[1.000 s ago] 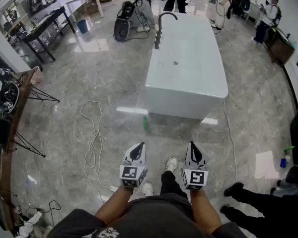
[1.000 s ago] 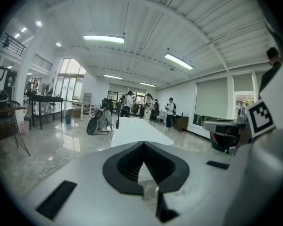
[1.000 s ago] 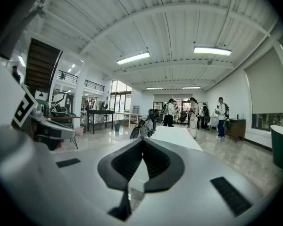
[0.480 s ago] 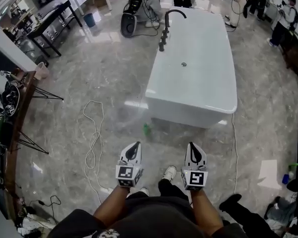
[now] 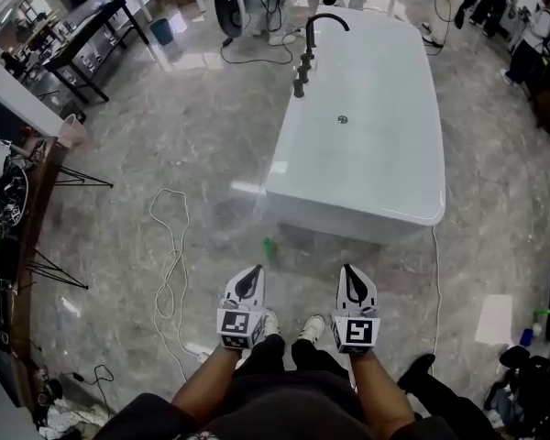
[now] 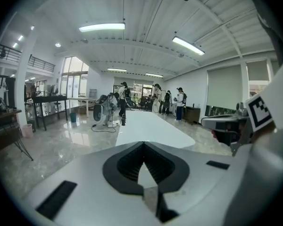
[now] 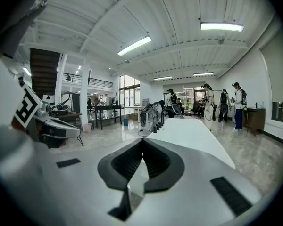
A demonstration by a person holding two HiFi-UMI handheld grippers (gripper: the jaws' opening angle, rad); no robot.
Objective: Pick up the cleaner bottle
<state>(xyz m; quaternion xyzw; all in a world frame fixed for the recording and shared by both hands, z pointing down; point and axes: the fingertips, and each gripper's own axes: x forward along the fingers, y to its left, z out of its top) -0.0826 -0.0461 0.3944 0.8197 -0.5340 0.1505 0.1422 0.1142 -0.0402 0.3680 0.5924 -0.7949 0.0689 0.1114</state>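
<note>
The cleaner bottle is a small green bottle standing on the marble floor, just off the near left corner of the white bathtub. In the head view my left gripper is shut and empty, a short way this side of the bottle and slightly left of it. My right gripper is level with the left one, further right, also shut and empty. In the left gripper view and the right gripper view the jaws meet at the tip; the bottle is hidden below them.
A black faucet stands at the tub's far left side. A white cable loops over the floor to my left. Tripod legs and a wooden shelf line the left wall. A paper sheet and a spray bottle lie at right.
I have walked forward with both grippers held out. The tub and the green bottle have come nearer to the gripper tips. Both grippers stay shut.
</note>
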